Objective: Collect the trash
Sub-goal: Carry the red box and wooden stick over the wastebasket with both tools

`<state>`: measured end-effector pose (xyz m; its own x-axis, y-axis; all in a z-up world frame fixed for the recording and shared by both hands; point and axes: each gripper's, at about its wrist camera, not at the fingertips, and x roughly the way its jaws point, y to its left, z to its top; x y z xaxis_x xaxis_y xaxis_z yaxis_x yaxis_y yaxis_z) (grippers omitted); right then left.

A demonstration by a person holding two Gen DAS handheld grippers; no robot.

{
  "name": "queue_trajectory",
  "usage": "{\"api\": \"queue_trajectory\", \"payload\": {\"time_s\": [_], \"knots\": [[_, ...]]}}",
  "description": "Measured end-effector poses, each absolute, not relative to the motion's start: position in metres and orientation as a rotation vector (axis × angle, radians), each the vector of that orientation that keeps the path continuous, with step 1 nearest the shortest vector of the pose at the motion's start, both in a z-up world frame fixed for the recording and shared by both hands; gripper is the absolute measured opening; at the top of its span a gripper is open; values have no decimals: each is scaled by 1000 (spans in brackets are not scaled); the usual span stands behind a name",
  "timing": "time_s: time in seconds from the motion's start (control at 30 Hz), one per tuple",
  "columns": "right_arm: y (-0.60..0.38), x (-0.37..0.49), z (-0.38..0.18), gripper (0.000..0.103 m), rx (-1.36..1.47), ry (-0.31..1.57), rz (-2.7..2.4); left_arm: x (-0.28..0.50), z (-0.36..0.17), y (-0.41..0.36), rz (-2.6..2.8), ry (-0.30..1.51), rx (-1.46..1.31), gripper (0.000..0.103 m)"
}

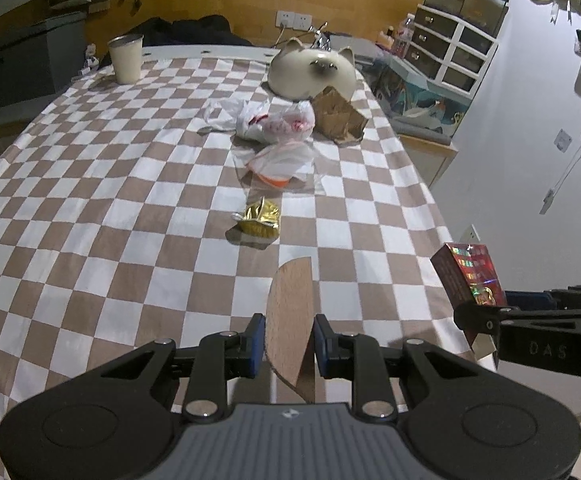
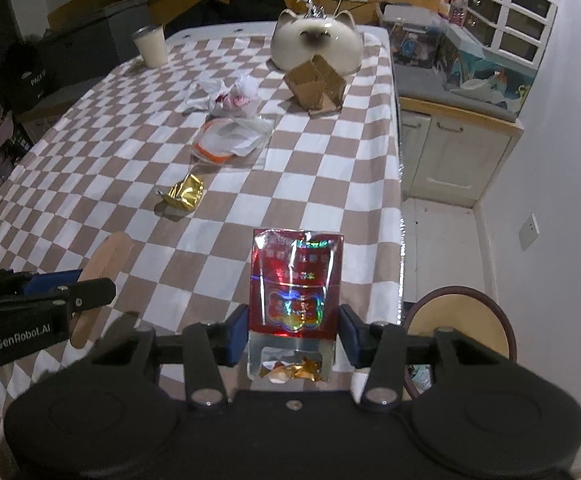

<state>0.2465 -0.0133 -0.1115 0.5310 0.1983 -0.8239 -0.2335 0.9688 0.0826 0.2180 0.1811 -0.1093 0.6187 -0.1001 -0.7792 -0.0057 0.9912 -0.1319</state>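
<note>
My left gripper [image 1: 288, 344] is shut on a flat oval piece of wood [image 1: 290, 312], held above the checked tablecloth [image 1: 90, 200]. My right gripper [image 2: 294, 332] is shut on a shiny red cigarette pack [image 2: 296, 284], lifted off the table near its right edge, with gold foil showing at its open lower end. Each view catches the other gripper: the right gripper [image 1: 486, 316] with the red pack [image 1: 468, 276], and the left gripper [image 2: 86, 292] with the wood [image 2: 106, 264]. Further along the cloth lie a gold wrapper [image 1: 260, 220] [image 2: 184, 194], a clear bag with an orange edge [image 1: 278, 164] [image 2: 230, 140], a crumpled white bag [image 1: 266, 118] [image 2: 230, 96] and torn cardboard [image 1: 338, 116] [image 2: 316, 84].
A cat-shaped ceramic bowl [image 1: 312, 68] and a cream cup [image 1: 126, 58] stand at the table's far end. To the right of the table are a low cabinet [image 2: 450, 152] and white drawers [image 2: 510, 8]. A round tan thing with a dark rim [image 2: 462, 320] sits below the table's right edge.
</note>
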Motion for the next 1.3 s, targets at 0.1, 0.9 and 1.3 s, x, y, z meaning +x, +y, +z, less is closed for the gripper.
{"api": "queue_trajectory", "payload": {"time_s": [0.1, 0.9, 1.3], "knots": [[-22, 240, -104, 48, -26, 953, 251, 215, -102, 175, -52, 890, -121, 27], [-182, 253, -111, 48, 52, 960, 182, 245, -109, 22, -105, 932, -98, 27], [-280, 275, -152, 48, 92, 1036, 102, 290, -148, -73, -191, 1027, -82, 27]]}}
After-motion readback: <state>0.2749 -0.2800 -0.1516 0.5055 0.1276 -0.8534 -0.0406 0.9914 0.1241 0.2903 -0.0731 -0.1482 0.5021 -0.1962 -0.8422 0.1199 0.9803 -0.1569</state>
